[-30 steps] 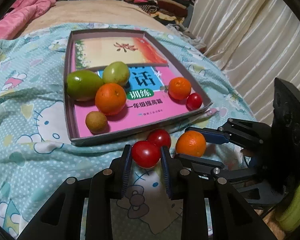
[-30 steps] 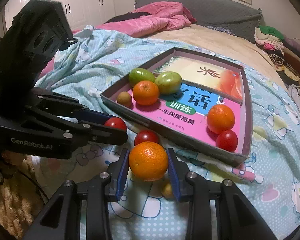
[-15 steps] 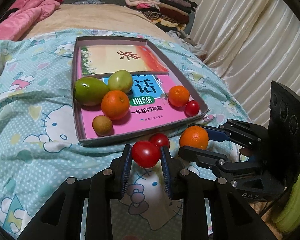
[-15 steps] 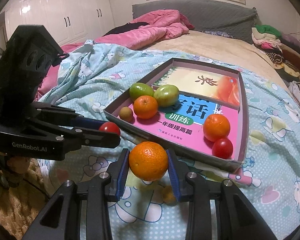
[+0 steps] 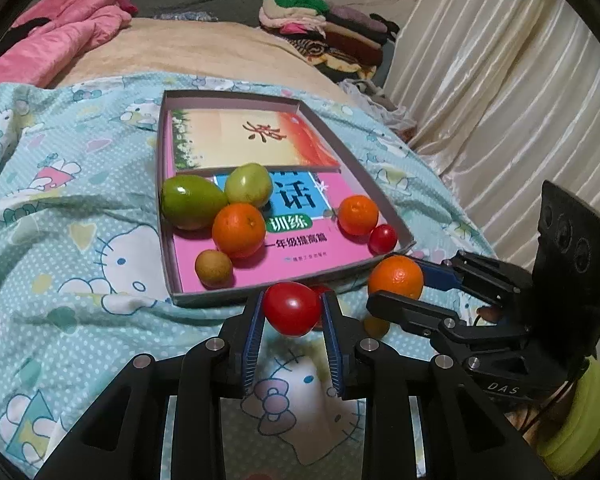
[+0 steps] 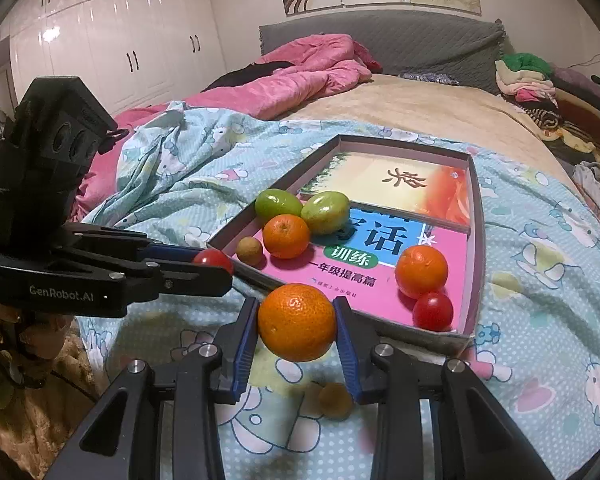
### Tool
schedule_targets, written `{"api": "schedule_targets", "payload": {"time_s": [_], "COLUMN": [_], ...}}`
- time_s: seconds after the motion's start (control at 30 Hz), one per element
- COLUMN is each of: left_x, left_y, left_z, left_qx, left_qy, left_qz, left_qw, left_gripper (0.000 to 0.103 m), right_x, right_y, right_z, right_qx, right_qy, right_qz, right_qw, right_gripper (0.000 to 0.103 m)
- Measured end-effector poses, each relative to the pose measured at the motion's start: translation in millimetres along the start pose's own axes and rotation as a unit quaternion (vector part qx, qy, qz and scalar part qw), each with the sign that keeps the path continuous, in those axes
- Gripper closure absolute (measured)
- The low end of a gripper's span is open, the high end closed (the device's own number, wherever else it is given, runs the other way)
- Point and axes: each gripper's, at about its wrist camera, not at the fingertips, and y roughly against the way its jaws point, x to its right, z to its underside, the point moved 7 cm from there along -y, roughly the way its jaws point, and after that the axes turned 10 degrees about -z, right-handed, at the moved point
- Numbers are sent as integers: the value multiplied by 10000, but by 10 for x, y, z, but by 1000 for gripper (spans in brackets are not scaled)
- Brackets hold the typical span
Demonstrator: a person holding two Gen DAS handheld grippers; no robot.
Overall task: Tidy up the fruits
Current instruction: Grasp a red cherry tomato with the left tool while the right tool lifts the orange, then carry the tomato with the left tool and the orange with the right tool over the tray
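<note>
A shallow grey box tray (image 5: 220,294) with books as its floor lies on the bedspread. It holds two green fruits (image 5: 192,202), two oranges (image 5: 239,230), a small brown fruit (image 5: 214,267) and a tomato (image 5: 383,239). My left gripper (image 5: 292,307) is shut on a red tomato (image 5: 291,314) just off the tray's near edge; the right wrist view shows that tomato (image 6: 213,259) at the left. My right gripper (image 6: 296,316) is shut on an orange (image 6: 296,322) above the bedspread, near the tray's corner.
A second tomato (image 5: 321,290) lies mostly hidden behind the held one. A small yellowish fruit (image 6: 335,400) rests on the bedspread under the right gripper. A pink quilt (image 6: 300,68) and folded clothes (image 5: 324,28) lie at the far end of the bed. Curtains (image 5: 500,100) hang on the right.
Both grippers have lifted slightly with their fruit and tipped up. The loose tomato on the bedspread has slipped behind the held fruit in both views.
</note>
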Motion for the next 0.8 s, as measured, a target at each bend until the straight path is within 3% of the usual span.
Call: {"api": "schedule_targets", "payload": {"time_s": [0.8], "left_x": [-14], "left_y": [79], "left_z": [-131], "left_qx": [350], "left_qy": [145], "left_qz": [-51], "left_qw": [9993], "left_gripper": [74], "right_x": [106], "right_y": [147], "right_z": [-178], "right_qx": [540], "right_qy": [-164], "right_qz": [105], "right_qw": [9984], "right_gripper": [66]}}
